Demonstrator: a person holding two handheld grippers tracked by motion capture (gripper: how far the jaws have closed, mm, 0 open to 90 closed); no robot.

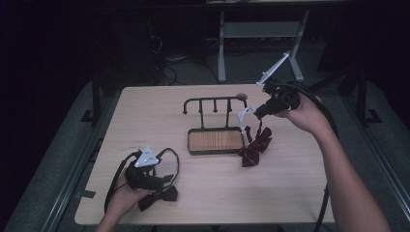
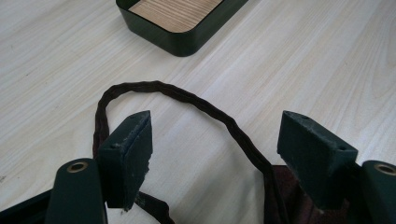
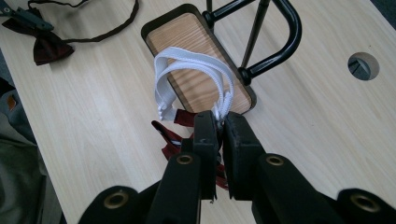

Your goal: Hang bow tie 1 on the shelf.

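A dark red bow tie [image 1: 254,147] hangs by its white strap [image 1: 244,115] just right of the black rack [image 1: 215,101]. My right gripper [image 1: 257,113] is shut on that strap. In the right gripper view the white strap [image 3: 187,60] loops out from the closed right gripper [image 3: 220,119] over the rack's wooden tray [image 3: 182,32], and the red bow tie [image 3: 170,135] dangles below. A darker bow tie [image 1: 162,195] lies at the table's near left with its strap loop [image 2: 187,95] on the wood. My left gripper [image 2: 215,140] stands open over it, holding nothing.
The rack's tray [image 1: 215,140] sits mid-table under a bar with several hooks. A round hole [image 3: 363,65] is cut in the tabletop behind the rack. Metal table legs [image 1: 222,48] and cables stand on the dark floor beyond the far edge.
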